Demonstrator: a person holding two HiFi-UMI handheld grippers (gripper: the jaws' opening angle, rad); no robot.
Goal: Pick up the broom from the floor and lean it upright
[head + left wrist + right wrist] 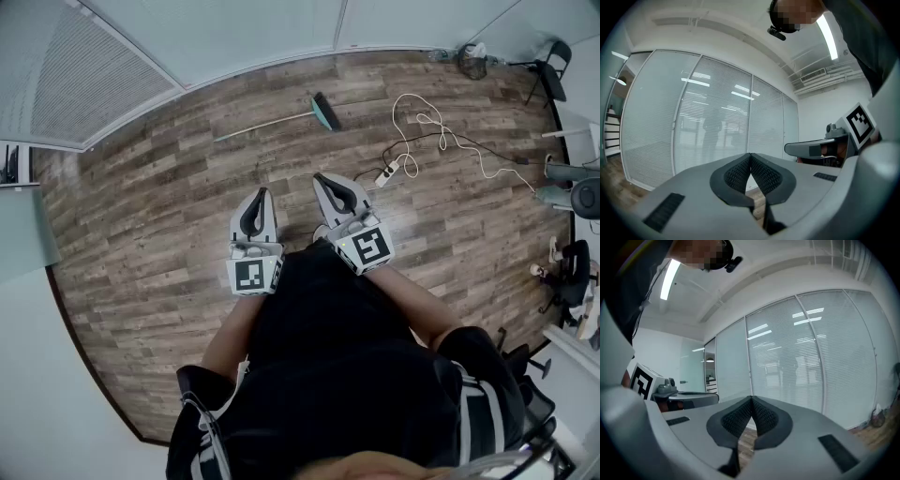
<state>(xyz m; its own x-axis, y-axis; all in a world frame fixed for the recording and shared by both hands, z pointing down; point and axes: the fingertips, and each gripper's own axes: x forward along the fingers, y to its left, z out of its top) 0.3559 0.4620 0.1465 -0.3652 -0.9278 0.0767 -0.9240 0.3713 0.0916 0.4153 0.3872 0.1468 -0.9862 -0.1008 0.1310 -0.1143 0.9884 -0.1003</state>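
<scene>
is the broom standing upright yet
No, the broom lies flat on the floor, its handle stretched out along the boards.

Teal-headed broom lies flat on floor near wall

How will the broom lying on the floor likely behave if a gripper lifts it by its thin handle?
The broom looks long and slim, so it is probably light and fairly stiff. Its teal head sits at one end, so a grip far from it would likely let that end dip and swing. The thin handle may also twist in a grip.
</scene>
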